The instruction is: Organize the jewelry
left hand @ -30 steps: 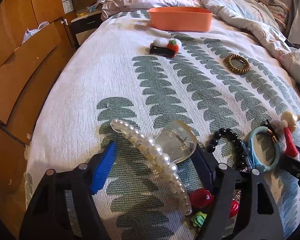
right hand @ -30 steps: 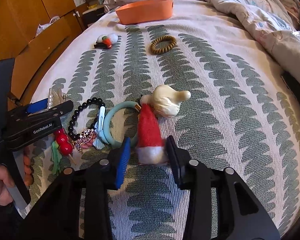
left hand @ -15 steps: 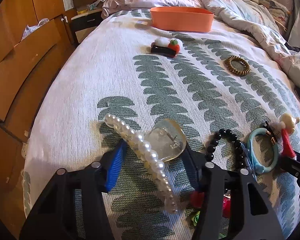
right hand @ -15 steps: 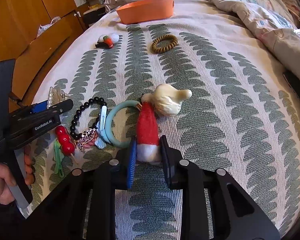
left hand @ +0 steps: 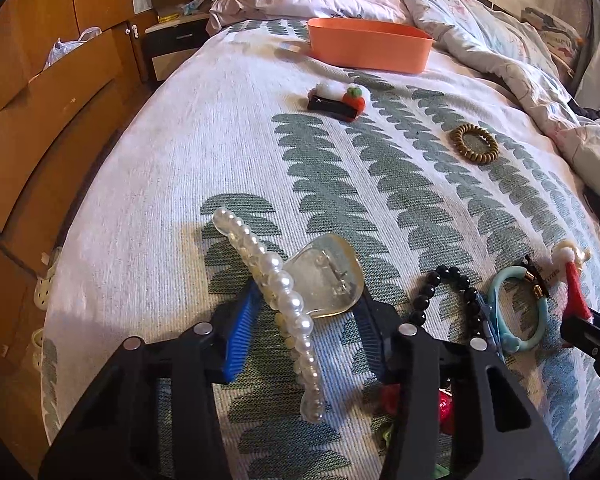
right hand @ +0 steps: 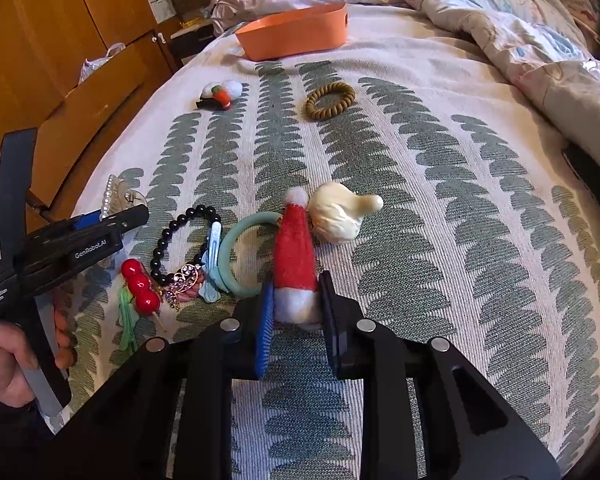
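Grip comes first here — both grippers are low over the bedspread [right hand: 440,128], each jaw pair around its own piece. The right gripper [right hand: 296,312] has just closed its jaws on the white brim of the red felt hat clip [right hand: 294,256]; the pads press it from both sides. The left gripper [left hand: 304,320] has just been closing around the pearl claw clip [left hand: 296,280]; the blue pad touches the pearl row, but the far pad is hidden behind the clear shell, so I cannot tell whether the pinch is complete.

To do this well, I'd judge the left should finish squeezing across the clip's narrow width before lifting, and both should rise straight up so nothing drags the black bead bracelet [right hand: 180,240] or teal ring [right hand: 236,264] lying alongside.

The hat clip's long axis runs away from the right gripper, its white tip toward the orange bin [right hand: 296,32] at the far end. The pearl row runs lengthwise between the left fingers, its far end leaning toward the wardrobe side.
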Tool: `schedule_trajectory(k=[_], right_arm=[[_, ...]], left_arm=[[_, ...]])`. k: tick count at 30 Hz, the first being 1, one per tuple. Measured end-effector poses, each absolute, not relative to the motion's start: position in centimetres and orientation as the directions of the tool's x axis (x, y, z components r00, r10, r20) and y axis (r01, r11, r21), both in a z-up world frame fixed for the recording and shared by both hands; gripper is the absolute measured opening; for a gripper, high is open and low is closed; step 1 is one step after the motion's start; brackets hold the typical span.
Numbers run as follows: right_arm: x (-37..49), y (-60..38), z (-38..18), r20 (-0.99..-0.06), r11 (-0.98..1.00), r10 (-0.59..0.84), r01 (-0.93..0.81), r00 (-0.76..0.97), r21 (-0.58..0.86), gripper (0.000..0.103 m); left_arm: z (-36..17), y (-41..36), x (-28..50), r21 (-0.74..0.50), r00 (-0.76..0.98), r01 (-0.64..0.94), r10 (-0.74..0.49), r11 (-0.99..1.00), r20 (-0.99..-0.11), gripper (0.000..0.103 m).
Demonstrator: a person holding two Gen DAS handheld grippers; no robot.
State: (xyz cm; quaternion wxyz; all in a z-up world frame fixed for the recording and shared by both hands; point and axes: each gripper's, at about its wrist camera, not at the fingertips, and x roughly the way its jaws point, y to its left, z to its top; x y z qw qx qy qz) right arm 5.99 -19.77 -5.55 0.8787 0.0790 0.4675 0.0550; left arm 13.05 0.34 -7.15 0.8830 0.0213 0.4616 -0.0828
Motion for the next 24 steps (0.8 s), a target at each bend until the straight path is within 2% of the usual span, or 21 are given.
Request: schedule_trajectory(k=[5,7,24], right_arm=[[5.5,-20.1,-4.7,-0.798,0.978,0.186,-0.029,0.573,0.207,0.022],[5.4,-20.2,-4.4,-0.793,0.977,0.19,-0.03,0.579,0.213,0.022],[3.9,-20.6,-1.8,-0.737,0.967,0.226,-0.056,0.637,0.248,0.022]], left_arm=[[-6.8,0.4,12.9,-0.032,0.571,0.163,-0.121,0.986,-0.812,0.047],[-6.6,0.5,12.9,-0.032,0.576,0.164,-0.122,0.986,-0.808,0.044],[-4.5,1.1,12.4,-0.066,0.614,0.162,-0.153,0.985,-0.774,0.042]])
